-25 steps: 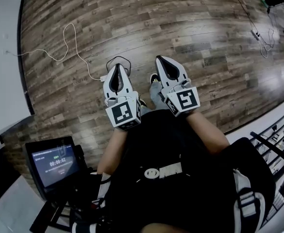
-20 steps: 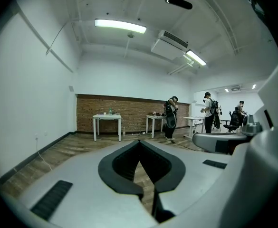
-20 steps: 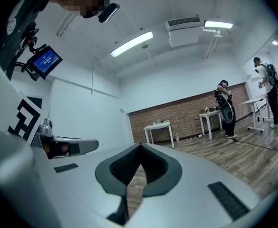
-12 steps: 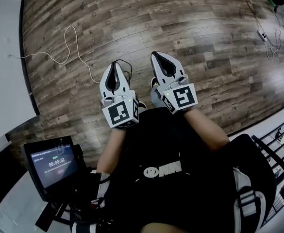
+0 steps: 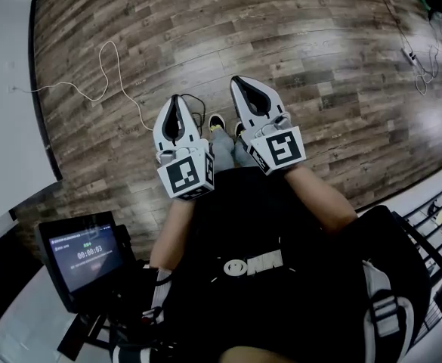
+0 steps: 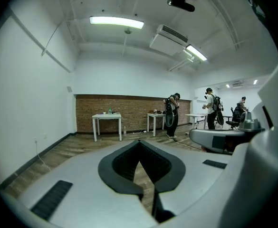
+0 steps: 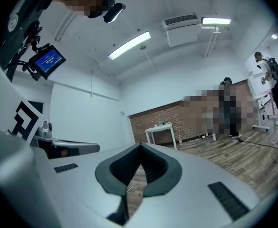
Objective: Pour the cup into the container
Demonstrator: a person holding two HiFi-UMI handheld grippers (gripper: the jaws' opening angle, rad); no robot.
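Note:
No cup or container can be made out at this distance. Both grippers are held side by side in front of the person's body, over the wood floor. My left gripper [image 5: 177,99] is shut, its tips meeting with nothing between them [image 6: 139,141]. My right gripper [image 5: 236,80] is also shut and empty [image 7: 140,145]. Both point along the room toward a white table [image 6: 106,117] by the brick wall, which carries small items too far off to identify.
A second white table [image 6: 156,115] stands further right, with people [image 6: 172,115] beside it. A white cable [image 5: 111,74] trails over the floor at left. A small monitor [image 5: 85,257] hangs at the person's left side, and a black railing [image 5: 432,203] runs at right.
Both grippers have shifted slightly up and left in the head view, and the floor has slid beneath them. The person's shoes now show between the grippers. Both stay shut.

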